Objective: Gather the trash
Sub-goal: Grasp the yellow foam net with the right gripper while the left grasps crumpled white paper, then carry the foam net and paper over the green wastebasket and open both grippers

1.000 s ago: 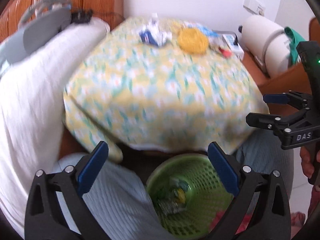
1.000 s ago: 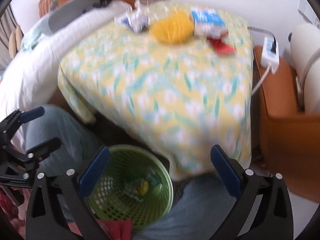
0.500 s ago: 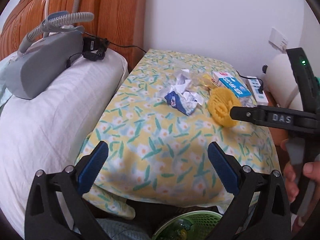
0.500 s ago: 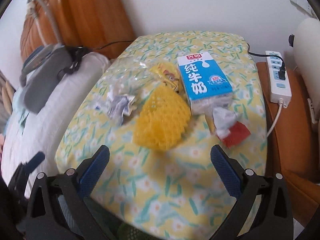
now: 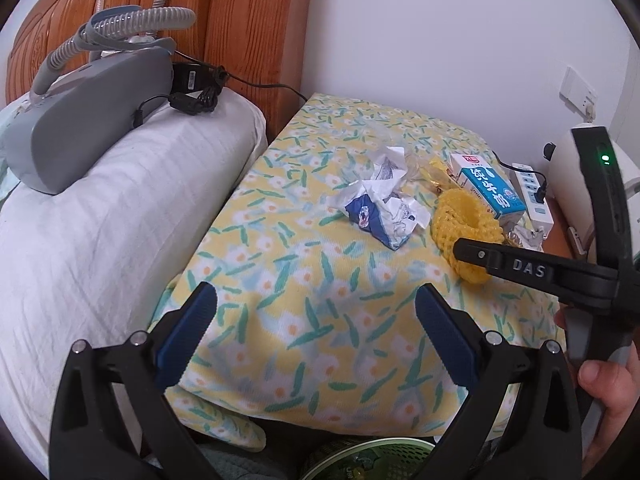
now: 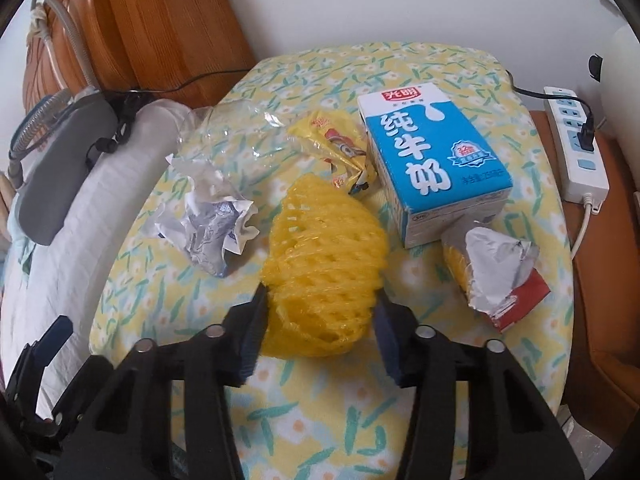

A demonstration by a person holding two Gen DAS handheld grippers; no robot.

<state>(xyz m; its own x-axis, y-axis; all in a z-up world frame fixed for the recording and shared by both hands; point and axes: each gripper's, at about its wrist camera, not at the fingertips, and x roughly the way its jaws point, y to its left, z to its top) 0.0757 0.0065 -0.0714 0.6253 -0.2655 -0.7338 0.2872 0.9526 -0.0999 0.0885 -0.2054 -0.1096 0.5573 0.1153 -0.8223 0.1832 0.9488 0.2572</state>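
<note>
Trash lies on a table under a yellow flowered cloth [image 6: 320, 412]. A yellow foam fruit net [image 6: 324, 268] sits in the middle, and my right gripper [image 6: 320, 320] has its two pads against the net's sides, shut on it. Beside it lie a crumpled blue-white wrapper [image 6: 212, 232], a yellow snack wrapper [image 6: 340, 148], a blue milk carton [image 6: 432, 160], a torn red and silver carton [image 6: 496, 276] and clear plastic film [image 6: 236, 120]. My left gripper [image 5: 316, 320] is open and empty above the table's near edge. The net [image 5: 464, 224] also shows there.
A green trash basket [image 5: 368, 460] stands on the floor under the table's near edge. A white pillow [image 5: 100, 220] with a grey machine [image 5: 88, 112] and hose lies left, against a wooden headboard. A white power strip [image 6: 576, 144] lies right of the table.
Both grippers rose from over the basket to the table top. My right gripper moved forward to the yellow net and closed its pads on it. The left stayed open.
</note>
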